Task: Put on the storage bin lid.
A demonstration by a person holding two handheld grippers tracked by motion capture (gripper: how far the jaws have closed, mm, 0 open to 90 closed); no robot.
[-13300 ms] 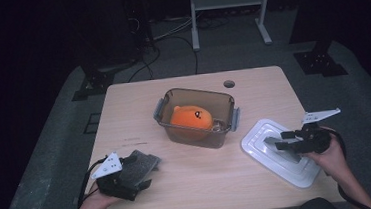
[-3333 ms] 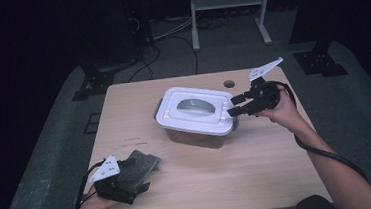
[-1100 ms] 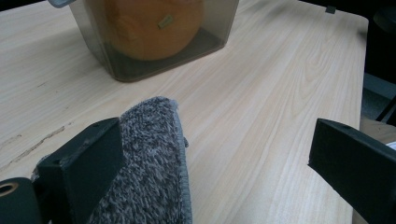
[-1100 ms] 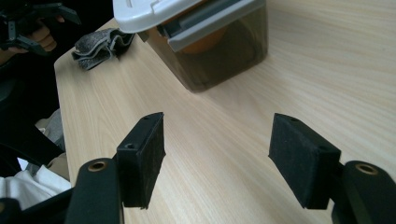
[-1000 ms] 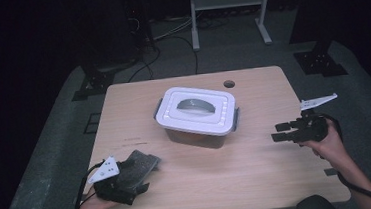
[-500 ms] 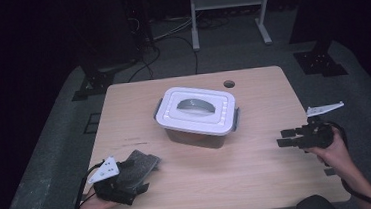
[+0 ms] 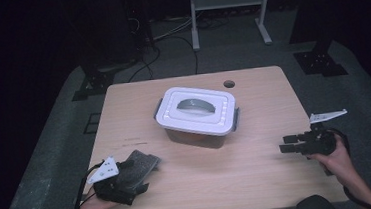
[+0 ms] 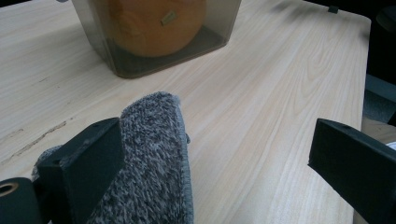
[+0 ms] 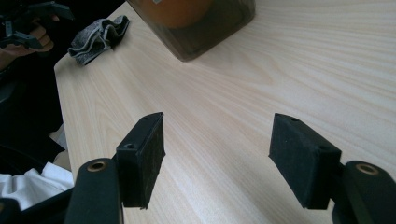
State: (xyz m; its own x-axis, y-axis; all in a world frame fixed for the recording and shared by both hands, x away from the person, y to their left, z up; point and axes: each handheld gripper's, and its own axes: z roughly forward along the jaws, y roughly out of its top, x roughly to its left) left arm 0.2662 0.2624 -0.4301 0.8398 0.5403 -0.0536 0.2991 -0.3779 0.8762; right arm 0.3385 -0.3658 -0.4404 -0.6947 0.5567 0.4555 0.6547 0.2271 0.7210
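White plastic now covers the box: the lid (image 7: 196, 109) sits square on the clear container (image 7: 199, 135) near the middle of the table (image 7: 259, 179), a little toward the far edge, where some seconds back the tub stood open and the lid lay flat by the near right corner. Through the wall, in the left gripper view, the orange fruit (image 8: 149, 23) is sealed inside (a pumpkin or a big orange, hard to say which).

And the right gripper (image 7: 286, 144) is coming away! A few seconds ago it was up at the container's right end; now it hangs low near the right edge, jaws wide apart with only bare wood between them in the right gripper view. Nothing carried off, so the lid is left behind on the box.

Over at the near left corner, the left gripper (image 7: 129, 181) hasn't budged: it rests against the grey cloth (image 7: 139, 166), its jaws spread, one jaw lying along the fuzzy fold without pinching it.

My read: the covering step looks finished. Whether the side latches (image 7: 237, 118) are snapped down, I can't tell from here.
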